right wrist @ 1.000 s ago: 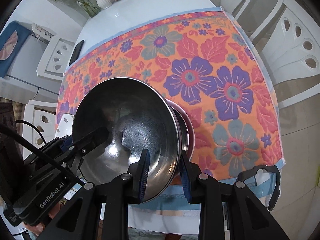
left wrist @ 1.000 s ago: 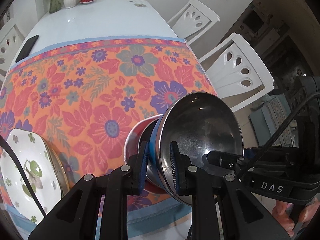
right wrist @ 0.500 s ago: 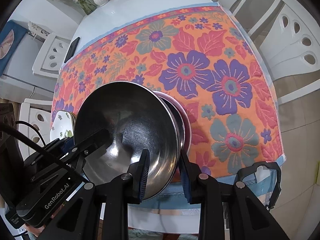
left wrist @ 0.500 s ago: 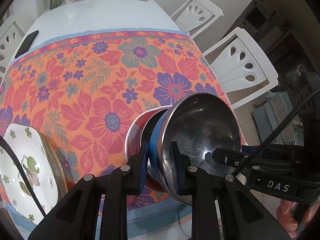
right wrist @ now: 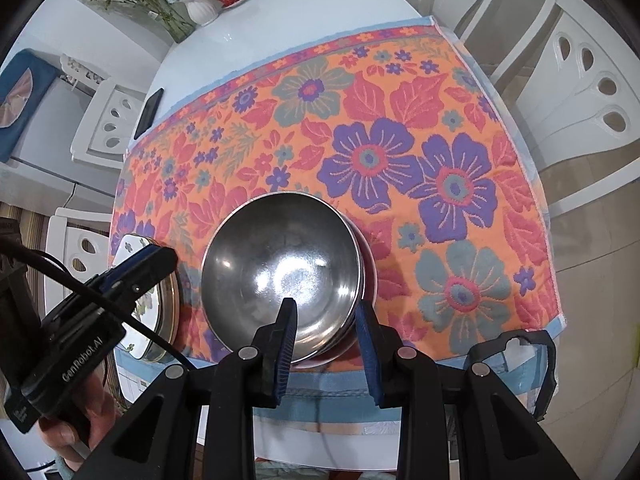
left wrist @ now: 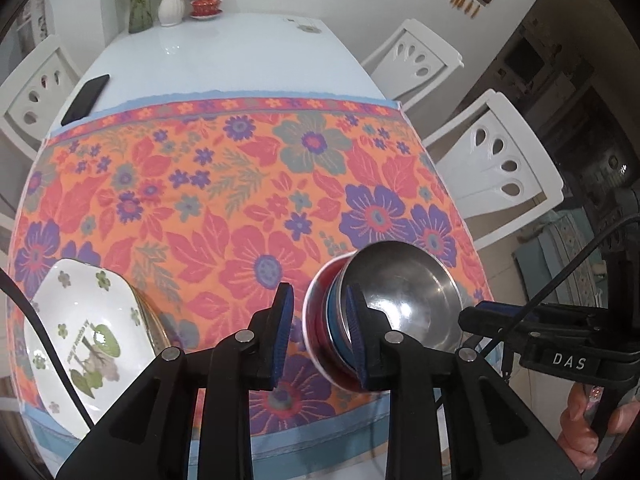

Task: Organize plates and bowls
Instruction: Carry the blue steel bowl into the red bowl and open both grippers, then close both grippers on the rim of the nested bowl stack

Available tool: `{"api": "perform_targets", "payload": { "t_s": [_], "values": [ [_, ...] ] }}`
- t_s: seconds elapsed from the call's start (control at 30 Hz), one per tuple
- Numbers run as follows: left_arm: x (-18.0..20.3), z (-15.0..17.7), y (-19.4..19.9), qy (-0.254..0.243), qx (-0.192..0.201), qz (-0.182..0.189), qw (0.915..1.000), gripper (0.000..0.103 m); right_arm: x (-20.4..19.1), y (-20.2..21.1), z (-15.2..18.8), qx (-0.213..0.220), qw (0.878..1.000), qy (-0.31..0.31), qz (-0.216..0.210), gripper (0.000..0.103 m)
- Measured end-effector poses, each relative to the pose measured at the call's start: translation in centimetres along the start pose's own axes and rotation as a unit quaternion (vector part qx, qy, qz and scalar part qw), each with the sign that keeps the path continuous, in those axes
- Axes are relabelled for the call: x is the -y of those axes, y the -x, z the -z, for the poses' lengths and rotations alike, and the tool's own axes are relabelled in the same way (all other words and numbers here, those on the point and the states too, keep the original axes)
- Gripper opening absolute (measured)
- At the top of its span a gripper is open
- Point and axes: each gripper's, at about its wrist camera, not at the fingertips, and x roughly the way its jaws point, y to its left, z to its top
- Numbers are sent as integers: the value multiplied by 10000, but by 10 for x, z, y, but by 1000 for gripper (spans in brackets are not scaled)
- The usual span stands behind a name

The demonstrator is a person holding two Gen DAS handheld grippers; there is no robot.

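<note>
Steel bowl [right wrist: 280,276] nested on the bowl stack near the cloth's front edge, near rim clamped between the right gripper [right wrist: 326,338] pads, while the left gripper [left wrist: 318,330] at the stack's left side spreads open, nothing pinched, plate [left wrist: 78,336] just left

We find the nested bowls [right wrist: 280,280] near the front edge of the cloth-covered worktop [right wrist: 460,128], the stacked plates [left wrist: 76,336] to their left, a phone [left wrist: 86,98] on the bare far-left stretch, and vases [left wrist: 171,2] at the far end, chairs [left wrist: 496,160] along the right.
</note>
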Motion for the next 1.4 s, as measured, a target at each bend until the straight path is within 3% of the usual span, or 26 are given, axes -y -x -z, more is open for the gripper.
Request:
{"api": "perform_targets", "payload": {
  "t_s": [0.9,1.4],
  "values": [
    [15,-6,4,-156,70,13,9999,30,10,8,0,18,10000,40,89,30],
    [15,-7,-2,-11,20,-51,10000,30,9,10,-4,35,9997,214,62,44]
  ]
}}
